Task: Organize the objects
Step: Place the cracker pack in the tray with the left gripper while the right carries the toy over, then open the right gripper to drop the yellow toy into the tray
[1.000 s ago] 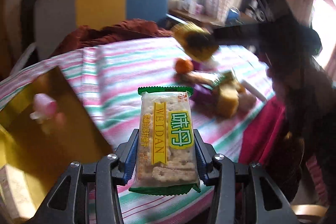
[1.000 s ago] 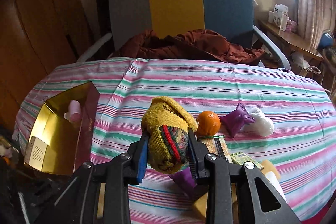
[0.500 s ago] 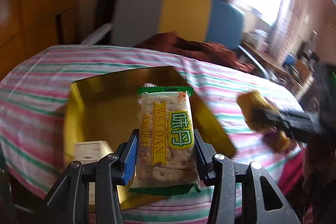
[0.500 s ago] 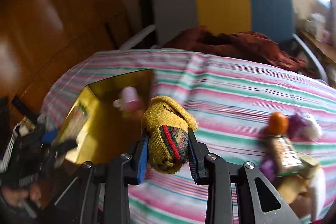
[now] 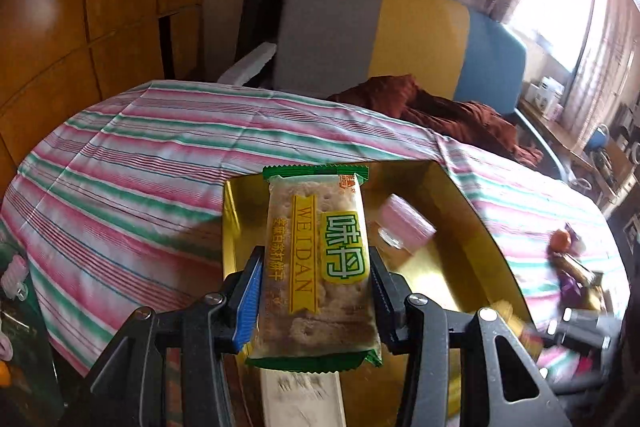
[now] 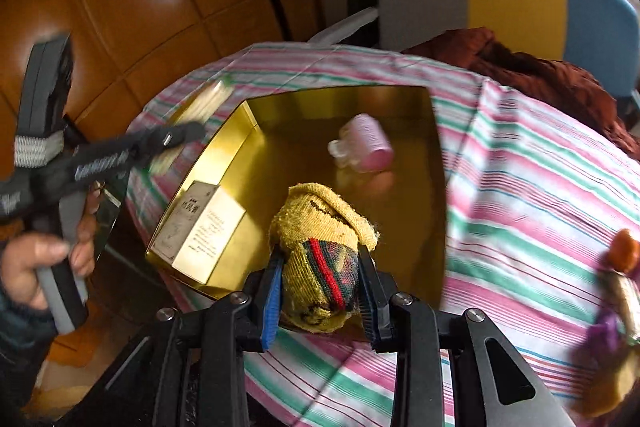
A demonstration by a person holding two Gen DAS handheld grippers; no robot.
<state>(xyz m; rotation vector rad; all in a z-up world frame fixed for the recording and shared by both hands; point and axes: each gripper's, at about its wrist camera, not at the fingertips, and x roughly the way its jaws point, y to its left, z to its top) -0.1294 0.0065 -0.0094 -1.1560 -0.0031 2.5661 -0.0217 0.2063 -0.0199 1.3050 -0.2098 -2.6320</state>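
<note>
My left gripper [image 5: 316,259] is shut on a green-edged cracker packet [image 5: 320,227], held upright over the near left part of an open gold box [image 5: 472,203]. In the right wrist view my right gripper [image 6: 320,255] is shut on a rolled yellow sock [image 6: 320,227] with red and green stripes, above the near edge of the same gold box [image 6: 236,143]. Inside the box lie a small pink bottle [image 6: 368,143] and a cream carton [image 6: 200,231]. A hand [image 6: 44,255] holds the left gripper's handle at the far left of that view.
The box sits on a round table with a pink and green striped cloth [image 5: 140,163]. An orange [image 6: 624,251] and purple wrapped things [image 6: 604,331] lie blurred at the right. A grey, yellow and blue chair [image 5: 400,39] with brown cloth [image 5: 440,107] stands behind.
Both grippers have swung left, away from the pile by the orange, and now hang over the gold box. Each keeps its hold, the packet and the sock unchanged between the jaws.
</note>
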